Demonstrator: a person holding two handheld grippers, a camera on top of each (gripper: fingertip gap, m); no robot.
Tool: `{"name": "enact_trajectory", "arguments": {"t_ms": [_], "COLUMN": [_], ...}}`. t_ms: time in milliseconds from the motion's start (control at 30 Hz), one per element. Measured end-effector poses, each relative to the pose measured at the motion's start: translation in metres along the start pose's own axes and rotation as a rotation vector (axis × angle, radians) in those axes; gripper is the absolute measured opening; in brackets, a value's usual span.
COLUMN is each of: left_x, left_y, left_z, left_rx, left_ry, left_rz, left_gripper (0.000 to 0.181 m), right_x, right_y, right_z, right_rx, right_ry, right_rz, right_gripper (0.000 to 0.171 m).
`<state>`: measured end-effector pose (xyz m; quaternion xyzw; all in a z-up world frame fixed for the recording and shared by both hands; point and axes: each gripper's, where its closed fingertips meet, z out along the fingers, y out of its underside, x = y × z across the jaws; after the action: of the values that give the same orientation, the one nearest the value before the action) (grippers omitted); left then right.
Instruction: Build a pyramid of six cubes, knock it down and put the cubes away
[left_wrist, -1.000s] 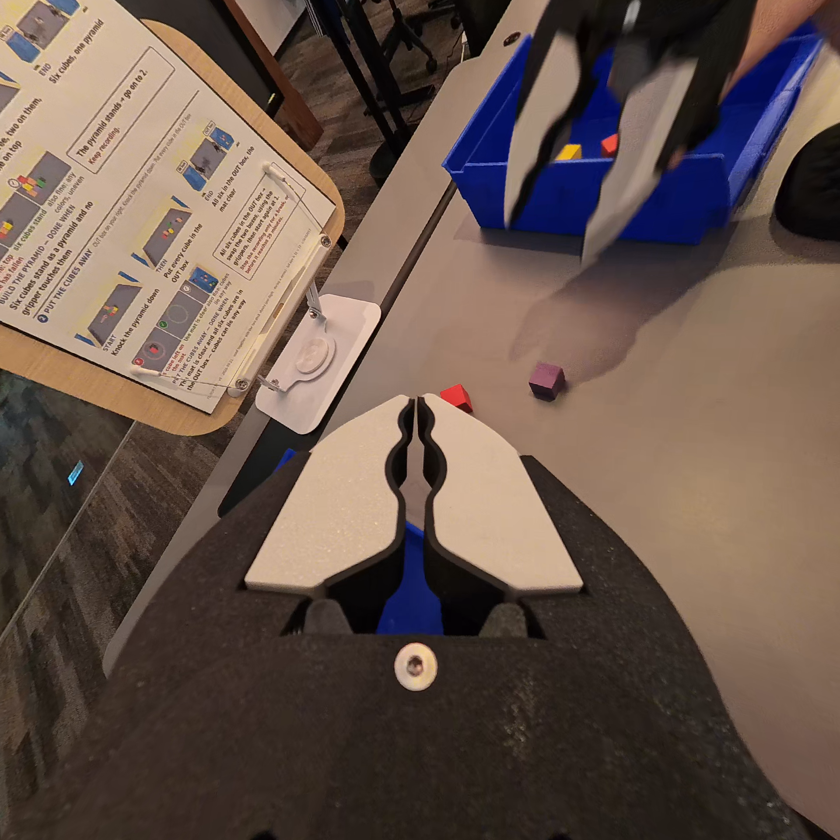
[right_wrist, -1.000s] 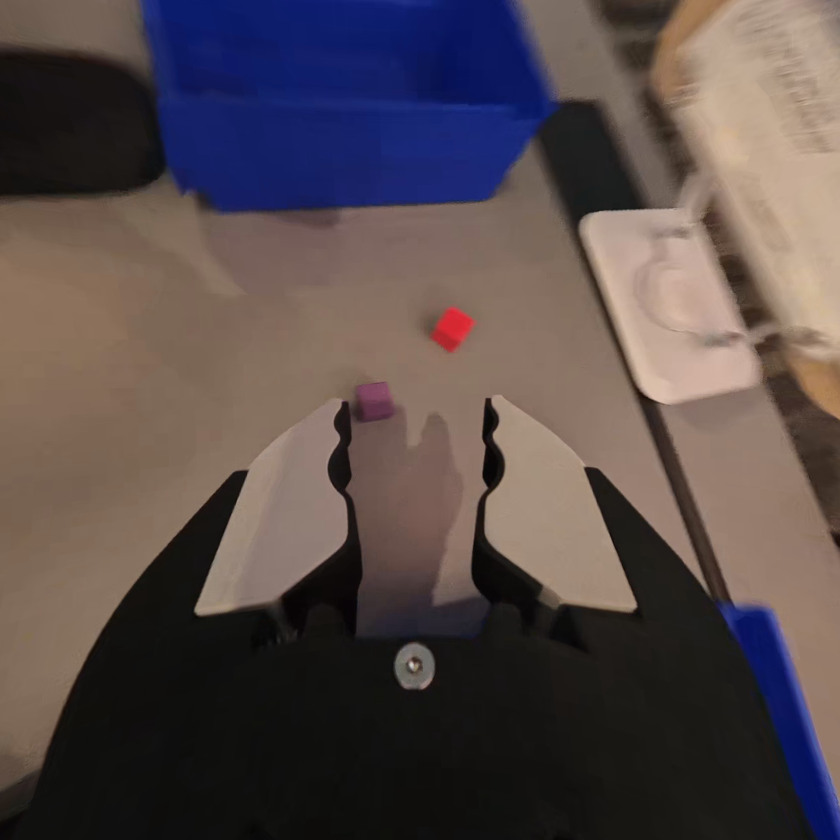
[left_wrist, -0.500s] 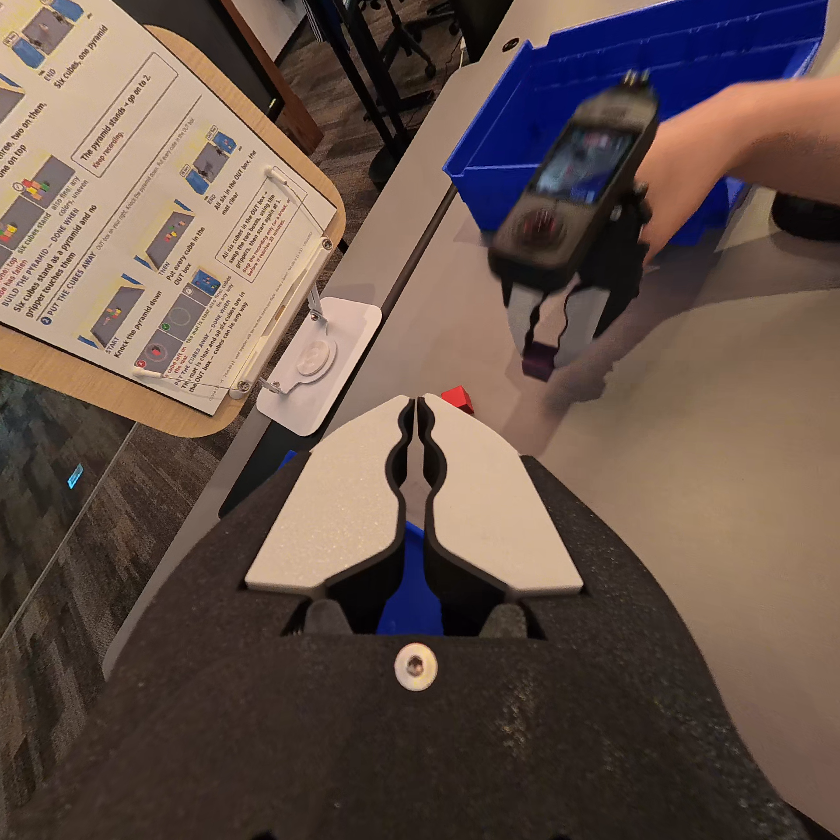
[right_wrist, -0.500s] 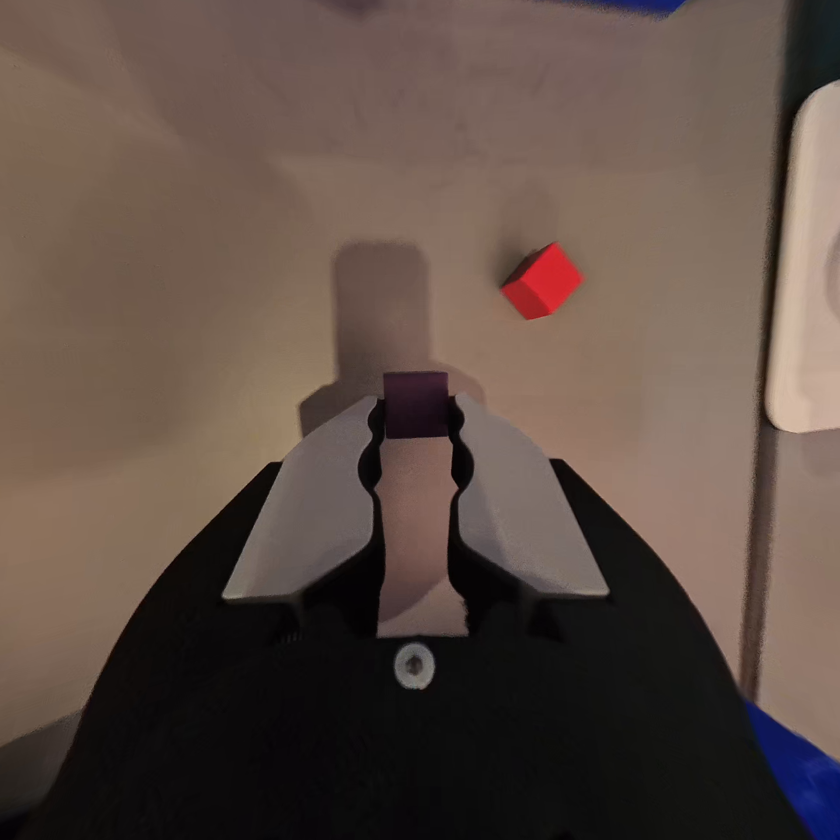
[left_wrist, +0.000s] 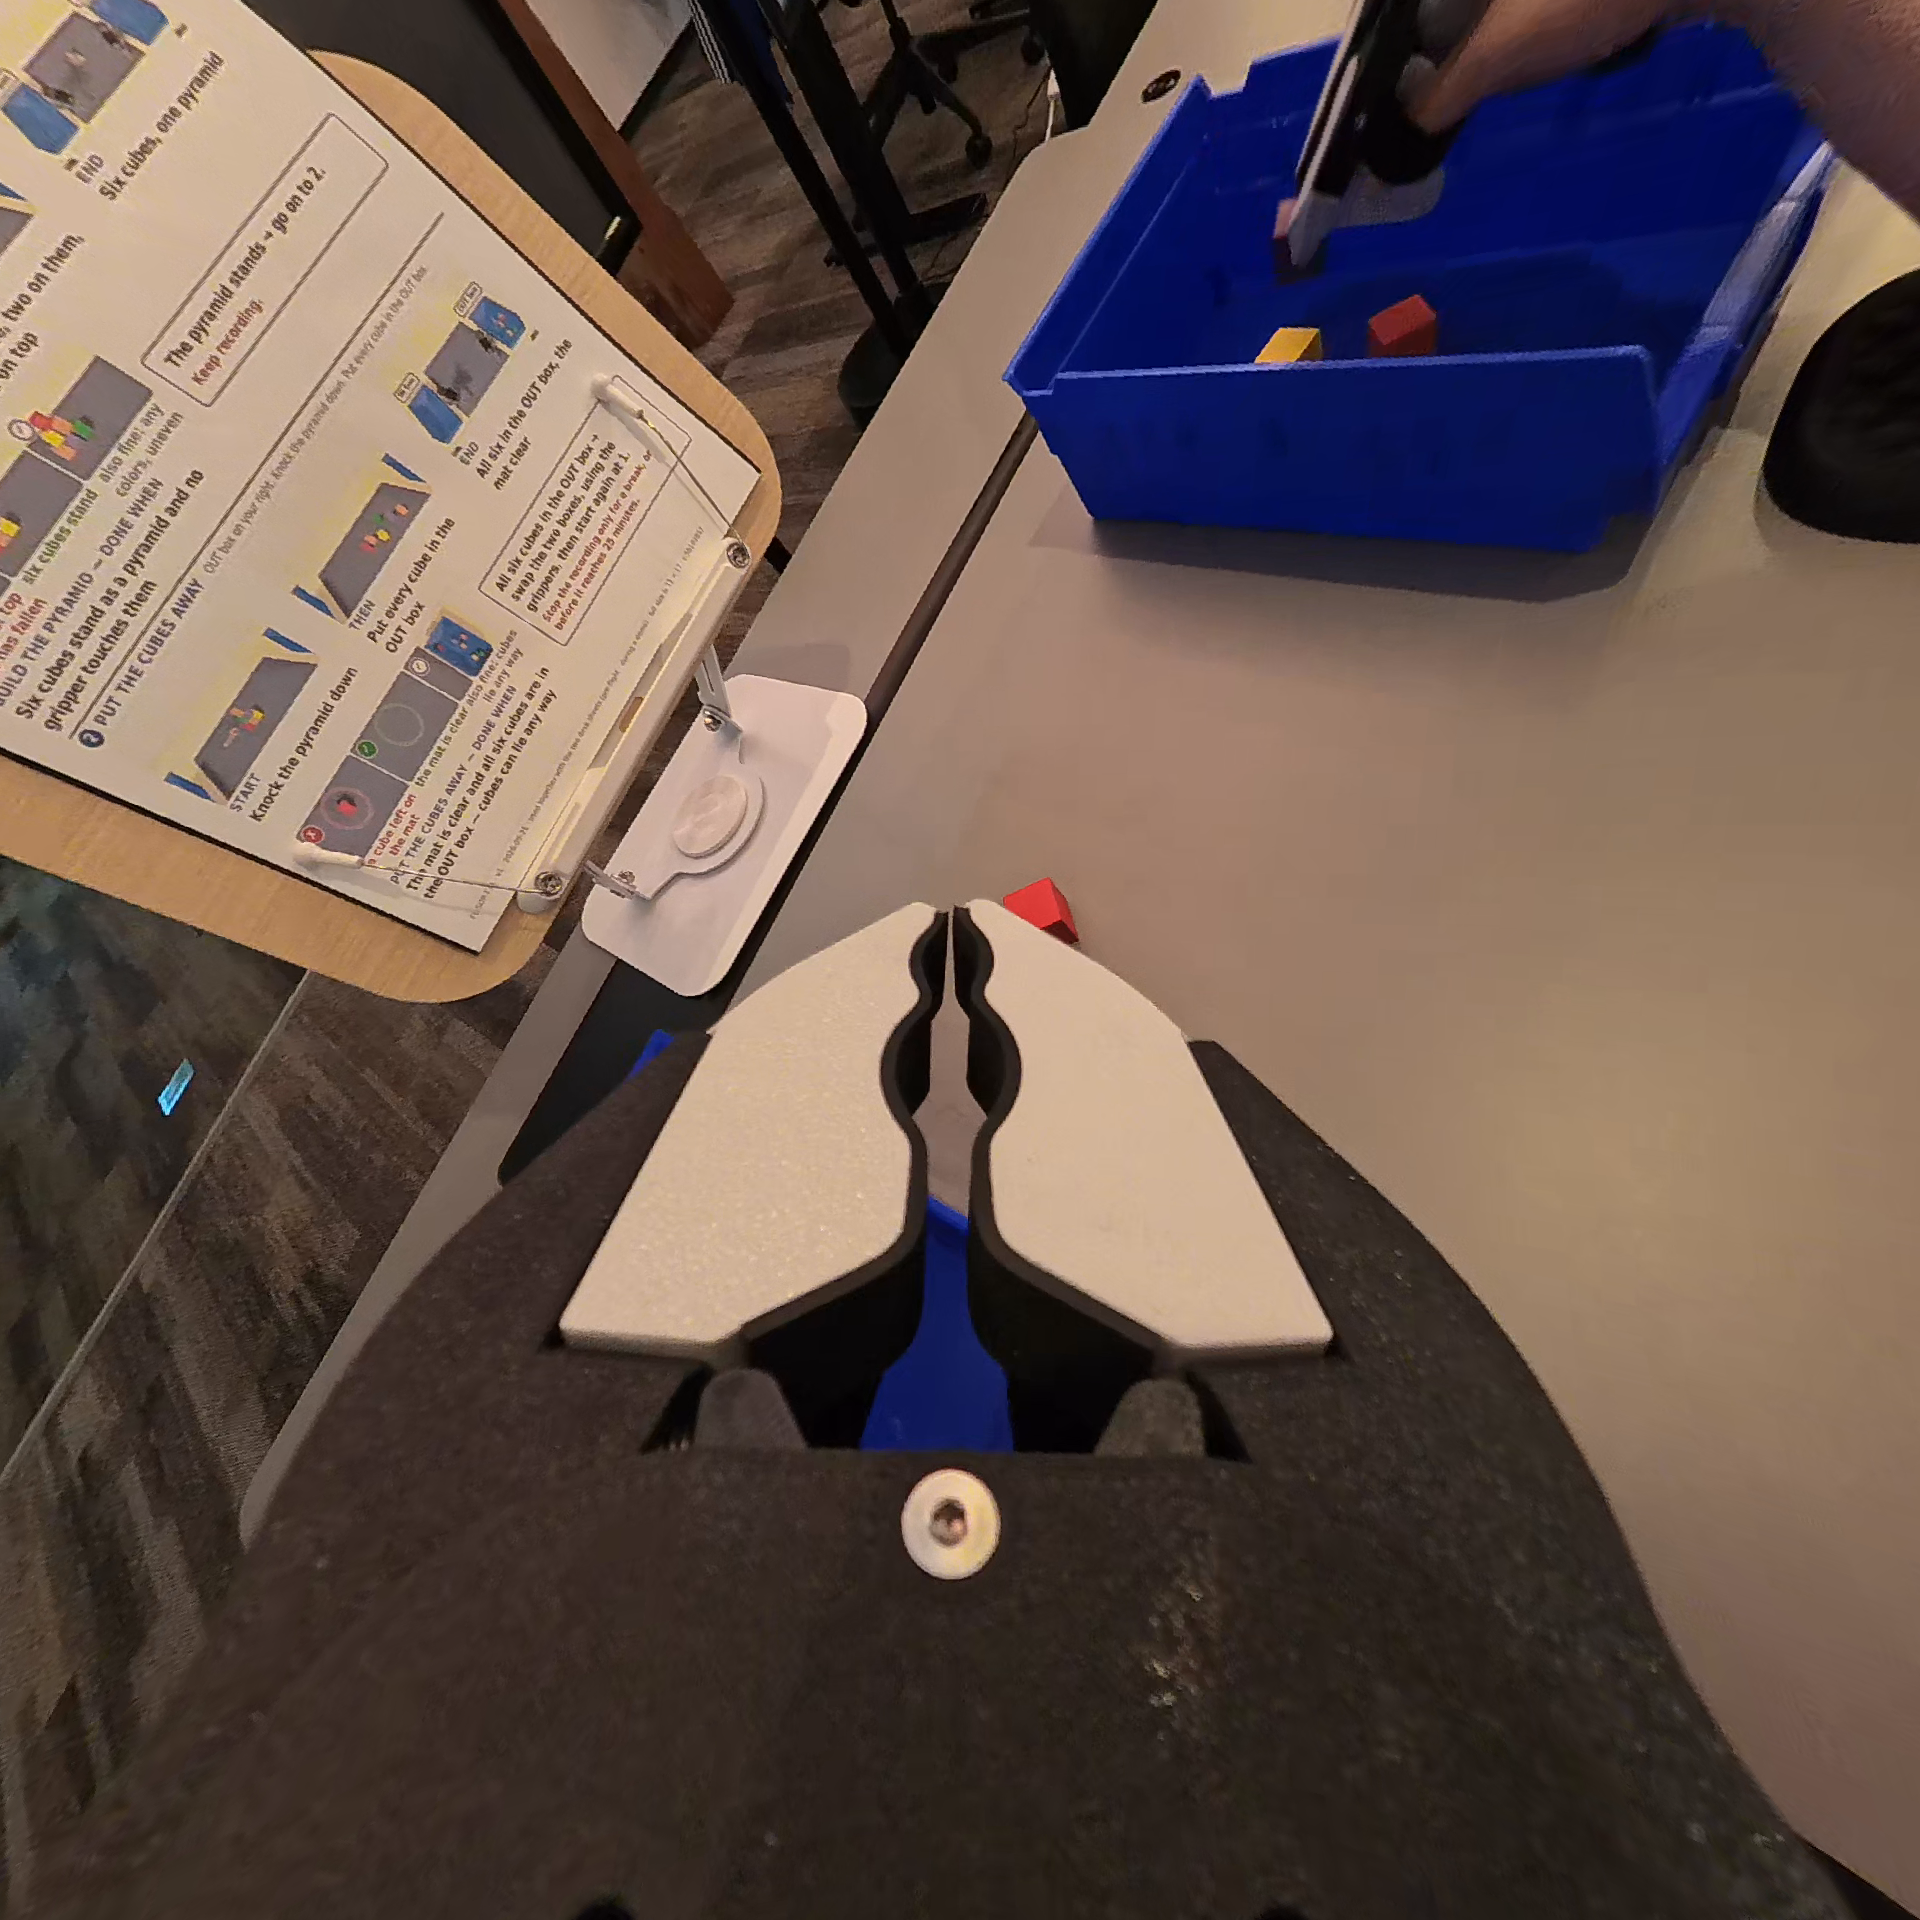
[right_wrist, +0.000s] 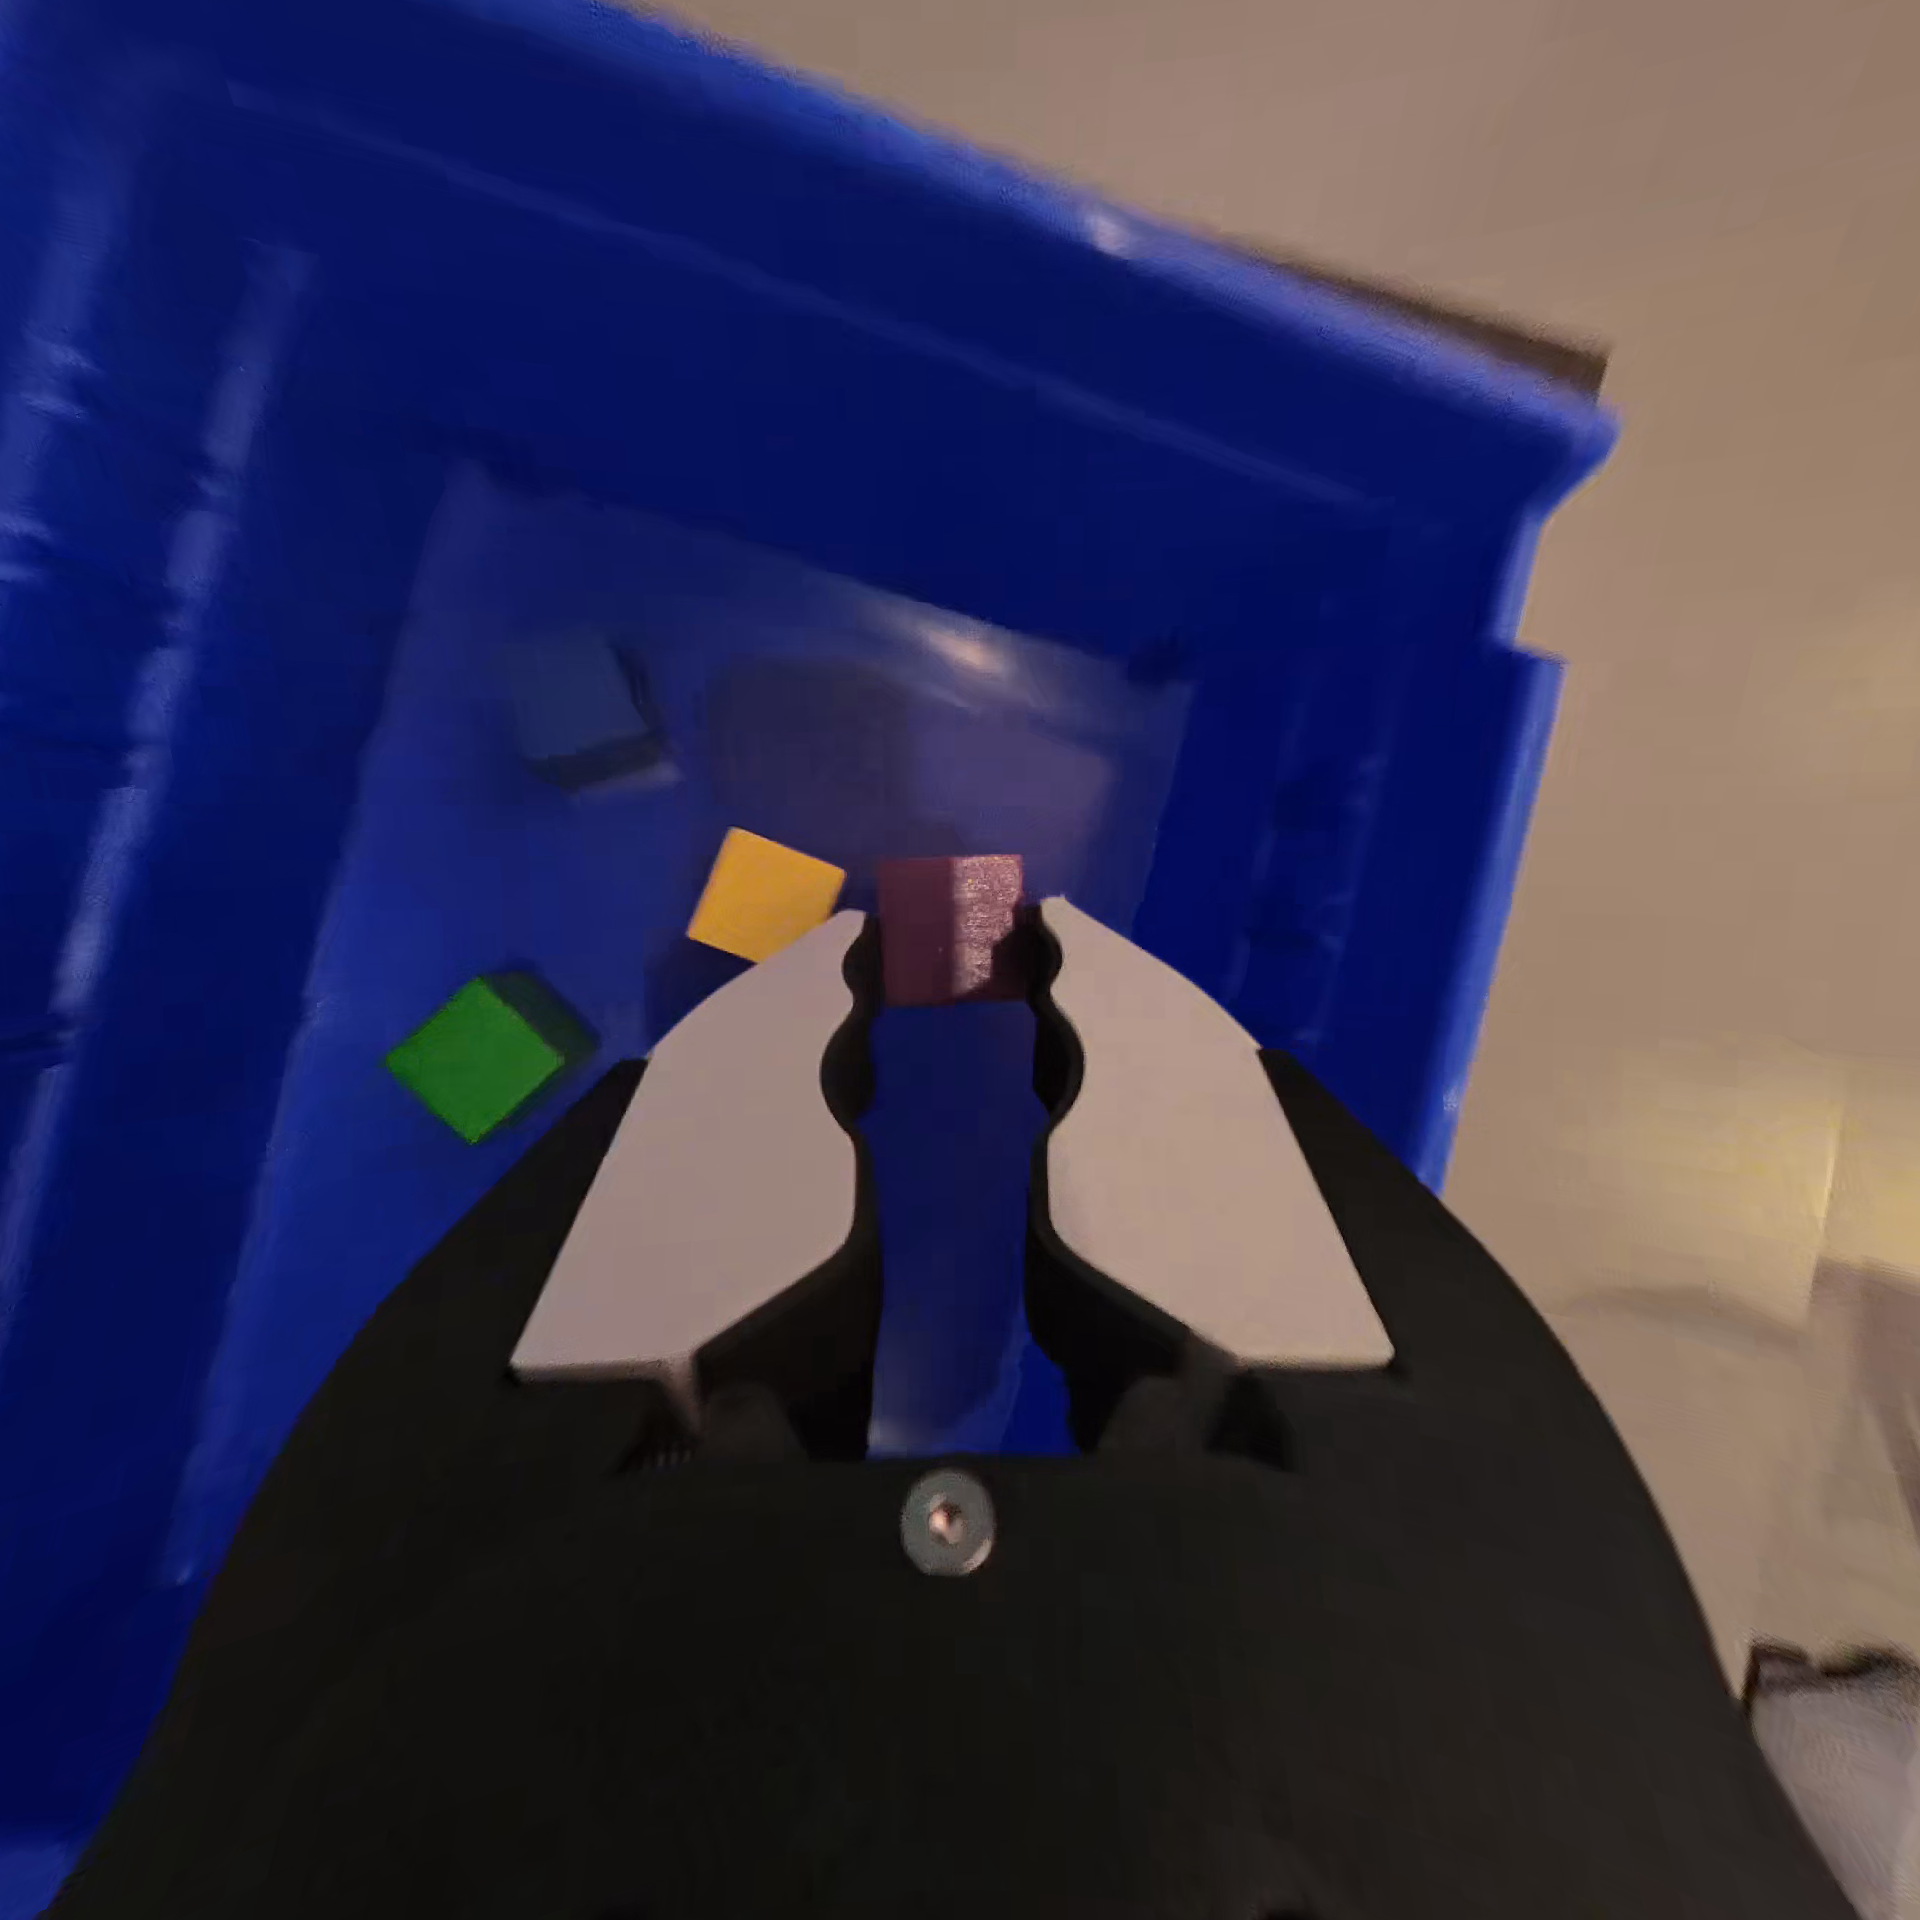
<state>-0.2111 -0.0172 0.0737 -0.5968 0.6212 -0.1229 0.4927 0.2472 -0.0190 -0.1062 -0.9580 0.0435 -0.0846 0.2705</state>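
Dim room, grey table (left_wrist: 1351, 1039), brown patchy carpet (left_wrist: 156, 1299) down on the left.

Hard to see:
- Under the left hand-held gripper (left_wrist: 951, 914), a blue piece (left_wrist: 935, 1351) peeking through the gap. No telling what.
- Red cube on the table (left_wrist: 1042, 907), half hidden behind the right fingertip of that hand-held gripper.
- Far off over the blue box (left_wrist: 1351, 468), the right hand-held gripper (left_wrist: 1299, 234), all smeary, with a person's hand (left_wrist: 1538, 52) cut off at the top edge.
- At the right edge, a dark lump (left_wrist: 1849, 416), cut off. No telling what.
- Right wrist view blurry all over, box floor partly blocked by the black gripper body.

Around, from left to right:
- Wooden board (left_wrist: 644, 935) with a paper sheet (left_wrist: 312, 468) clipped on, tilted, off the table's left side.
- White stand foot (left_wrist: 727, 831) on the table edge, just beside the board.
- Left hand-held gripper low over the table, fingers pressed together, holding nothing.
- Blue box at the far end of the table.

Inside the box, left to right in the right wrist view: green cube (right_wrist: 478, 1055), blue cube (right_wrist: 571, 717), yellow cube (right_wrist: 764, 894). Next to those, purple cube (right_wrist: 951, 930), pinched at the tips of the right hand-held gripper (right_wrist: 951, 914), up above the box floor. From the left wrist view, also a red cube in the box (left_wrist: 1403, 324), beside the yellow one.

Count: six cubes. Four lying in the box, one purple held over it, one red out on the table. Two hand-held grippers. One box seen whole.
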Motion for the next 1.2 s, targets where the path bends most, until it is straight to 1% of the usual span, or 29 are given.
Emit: {"name": "enact_trajectory", "arguments": {"t_ms": [100, 267, 300, 333, 367, 500, 600, 667, 767, 833, 900, 967, 1033, 1100, 1200], "left_x": [0.000, 0.001, 0.002, 0.002, 0.002, 0.000, 0.002, 0.003, 0.007, 0.015, 0.023, 0.028, 0.023, 0.015, 0.006], "left_y": [0.000, 0.002, 0.002, 0.002, 0.001, 0.002, 0.004, 0.004, -0.002, 0.004, 0.021, 0.032, 0.036, 0.036, 0.035], "left_z": [0.003, 0.007, 0.007, 0.007, 0.006, 0.008, 0.014, 0.022, 0.051, 0.081, 0.108, 0.123, 0.126, 0.122, 0.113], "left_rx": [-0.004, -0.016, -0.017, -0.016, -0.015, -0.014, -0.028, -0.032, -0.011, -0.056, -0.152, -0.192, -0.180, -0.160, -0.139], "left_ry": [0.003, 0.011, 0.012, 0.012, 0.011, 0.006, 0.018, 0.017, 0.020, 0.022, 0.015, 0.030, 0.035, 0.027, -0.006], "left_rz": [0.000, 0.000, 0.001, 0.002, 0.003, -0.015, -0.026, -0.060, -0.200, -0.290, -0.310, -0.328, -0.372, -0.407, -0.405], "left_gripper": [0.001, 0.001, 0.001, 0.001, 0.001, 0.001, 0.001, 0.006, 0.024, 0.037, 0.039, 0.038, 0.038, 0.037, 0.037], "right_x": [0.011, 0.010, 0.010, 0.009, 0.007, 0.000, -0.006, -0.009, -0.015, -0.017, -0.019, -0.021, -0.023, -0.026, -0.031], "right_y": [0.016, 0.028, 0.026, 0.021, 0.014, -0.016, -0.029, -0.034, -0.038, -0.043, -0.049, -0.053, -0.054, -0.055, -0.057], "right_z": [0.016, 0.026, 0.025, 0.021, 0.016, -0.017, -0.039, -0.048, -0.060, -0.071, -0.082, -0.090, -0.095, -0.096, -0.095], "right_rx": [-0.096, -0.161, -0.156, -0.133, -0.100, 0.050, 0.121, 0.149, 0.179, 0.215, 0.257, 0.284, 0.294, 0.299, 0.299], "right_ry": [0.084, 0.072, 0.079, 0.076, 0.069, 0.082, 0.073, 0.058, 0.029, 0.029, 0.027, 0.022, 0.019, 0.012, 0.003], "right_rz": [0.050, 0.082, 0.077, 0.074, 0.078, 0.041, 0.023, 0.014, 0.003, 0.000, -0.011, -0.018, -0.023, -0.032, -0.048], "right_gripper": [0.029, 0.030, 0.037, 0.044, 0.045, 0.044, 0.044, 0.044, 0.044, 0.044, 0.044, 0.044, 0.044, 0.044, 0.044]}}
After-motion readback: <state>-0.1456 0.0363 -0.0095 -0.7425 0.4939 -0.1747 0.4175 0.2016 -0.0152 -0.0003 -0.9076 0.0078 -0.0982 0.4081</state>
